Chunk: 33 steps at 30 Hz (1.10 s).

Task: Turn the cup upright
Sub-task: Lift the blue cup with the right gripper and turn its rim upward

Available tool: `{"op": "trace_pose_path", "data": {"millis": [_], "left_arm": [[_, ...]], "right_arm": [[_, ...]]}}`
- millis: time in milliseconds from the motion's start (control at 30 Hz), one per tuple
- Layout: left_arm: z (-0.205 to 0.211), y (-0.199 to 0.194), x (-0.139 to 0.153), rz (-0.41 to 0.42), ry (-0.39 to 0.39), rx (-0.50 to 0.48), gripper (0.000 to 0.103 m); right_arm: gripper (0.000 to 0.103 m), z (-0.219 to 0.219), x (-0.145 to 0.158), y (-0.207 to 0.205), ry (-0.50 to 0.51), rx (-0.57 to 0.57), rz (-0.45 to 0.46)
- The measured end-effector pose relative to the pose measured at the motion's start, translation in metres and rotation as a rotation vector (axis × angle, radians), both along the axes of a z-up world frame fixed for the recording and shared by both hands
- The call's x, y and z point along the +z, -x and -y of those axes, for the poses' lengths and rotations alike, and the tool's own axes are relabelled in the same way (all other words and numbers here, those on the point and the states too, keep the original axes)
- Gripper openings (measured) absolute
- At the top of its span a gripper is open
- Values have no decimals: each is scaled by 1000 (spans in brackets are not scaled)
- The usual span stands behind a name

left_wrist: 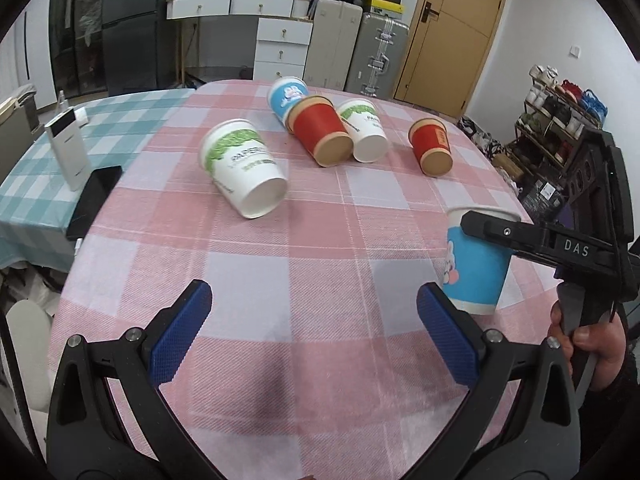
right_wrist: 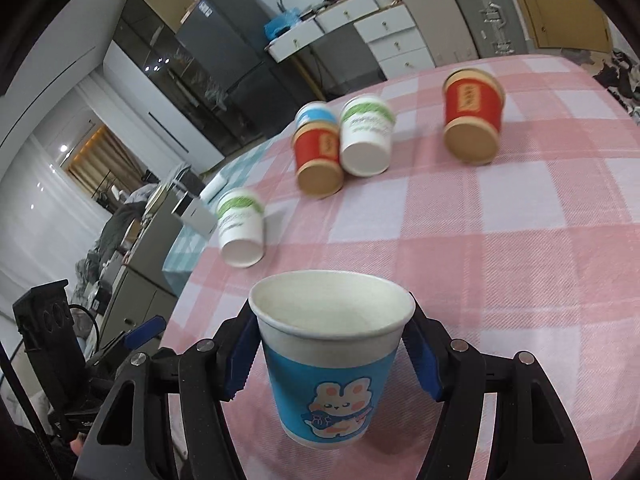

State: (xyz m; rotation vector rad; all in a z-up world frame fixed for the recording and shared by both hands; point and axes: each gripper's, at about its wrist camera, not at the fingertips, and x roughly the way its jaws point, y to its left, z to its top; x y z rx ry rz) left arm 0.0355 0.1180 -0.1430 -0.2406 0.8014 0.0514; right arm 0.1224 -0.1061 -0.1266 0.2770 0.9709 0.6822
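**A:** Where is the blue rabbit cup [right_wrist: 332, 364] now?

**B:** It stands mouth-up on the pink checked tablecloth [right_wrist: 500, 260], at the near edge, well apart from the five cups lying on their sides farther back. The right gripper [right_wrist: 334, 354] is clenched on it: its blue pads [right_wrist: 420, 364] press the wall just under the rim, one on each side.

**A:** And the other tool?

**B:** The left gripper [left_wrist: 314, 332] is spread wide with nothing in it, hovering over bare cloth just beside the blue rabbit cup.

**A:** How do you expect the cup to handle?

**B:** It looks like thin paper and it is hollow, so I judge it very light and easy to crush. The rolled rim is likely the stiffest part, so a hold just beneath it, as now, seems sound; a hard squeeze mid-wall would probably dent it. The ribbed pads should keep it from slipping.

**A:** And the cups behind it?

**B:** The nearest, a white cup with green print [left_wrist: 244, 168], lies beyond the blue rabbit cup with its base towards the grippers. I would take it across the wall near the rim.
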Motion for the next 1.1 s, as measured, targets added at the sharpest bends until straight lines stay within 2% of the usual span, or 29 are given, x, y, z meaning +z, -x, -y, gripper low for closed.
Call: {"op": "trace_pose_path", "data": {"millis": [267, 400, 567, 667, 800, 933, 1100], "left_arm": [[14, -52, -21, -63, 22, 10, 102], [17, -76, -26, -68, 36, 22, 102], [28, -95, -27, -70, 11, 5, 102], [31, -100, -29, -76, 9, 0, 102], [34, -105, -31, -83, 9, 0, 102], [37, -103, -29, -81, 16, -2, 102], [39, -96, -22, -75, 8, -11, 102]], "right_arm": [[67, 22, 1, -27, 1, -40, 134], [67, 23, 2, -39, -1, -37, 191], [68, 22, 0, -43, 29, -29, 240], [68, 21, 1, -30, 112, -55, 325], [68, 23, 3, -22, 122, -58, 357], [67, 21, -3, -23, 138, -40, 327], [67, 19, -1, -18, 175, -35, 333]]}}
